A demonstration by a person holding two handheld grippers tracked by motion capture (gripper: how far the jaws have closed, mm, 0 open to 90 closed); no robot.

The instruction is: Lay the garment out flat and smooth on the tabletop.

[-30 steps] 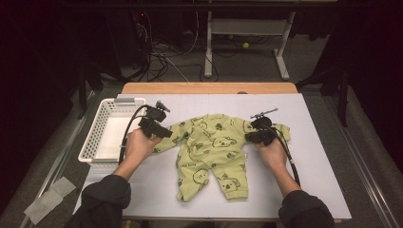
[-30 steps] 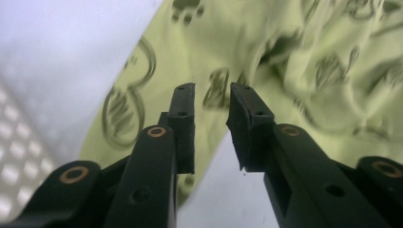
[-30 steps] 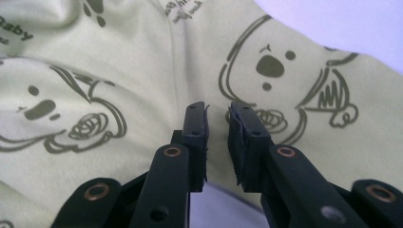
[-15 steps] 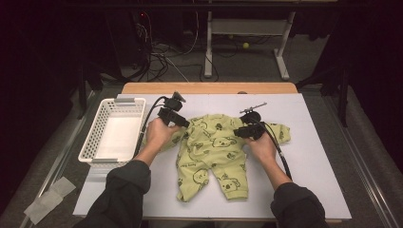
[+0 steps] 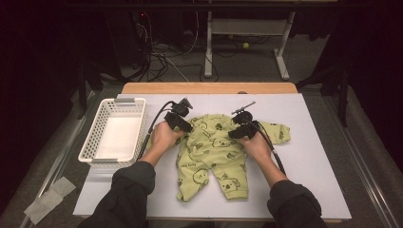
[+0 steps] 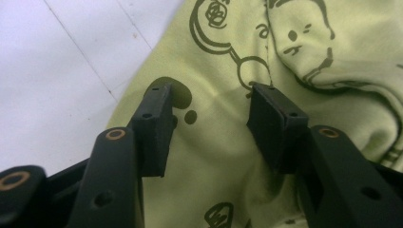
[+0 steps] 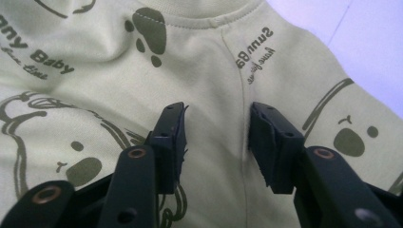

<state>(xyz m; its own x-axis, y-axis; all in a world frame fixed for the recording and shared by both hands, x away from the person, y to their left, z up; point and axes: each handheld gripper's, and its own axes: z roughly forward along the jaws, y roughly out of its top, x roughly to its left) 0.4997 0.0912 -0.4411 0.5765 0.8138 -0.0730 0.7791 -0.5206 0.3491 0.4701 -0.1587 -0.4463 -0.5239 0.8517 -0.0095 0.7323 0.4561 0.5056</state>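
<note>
A dark room with cables and metal frame legs on the floor lies behind a white counter [image 5: 309, 156] with a wooden far edge.

The left gripper [image 5: 183, 119] sits low over the left shoulder of a light green baby romper [image 5: 214, 152]. Its jaws have just been opening and now stand apart; in the left gripper view [image 6: 209, 123] green cloth printed with bear faces shows through the gap, lying flat under the pads, not pinched between them. The bare counter shows just beyond the cloth's edge there.

The right gripper [image 5: 241, 127] rests over the romper's right shoulder, near the sleeve. Its jaws have also just been opening and stand apart; in the right gripper view [image 7: 216, 137] a seam runs up between them, unclamped, with dark lettering and a paw print farther along the cloth.

The romper lies spread flat in the middle of the counter, neck toward the far edge, legs toward the person, right sleeve stretched out sideways. A white basket [image 5: 90, 149] stands at the counter's left edge, apart from the romper. Dark sleeves enter from the near side.
</note>
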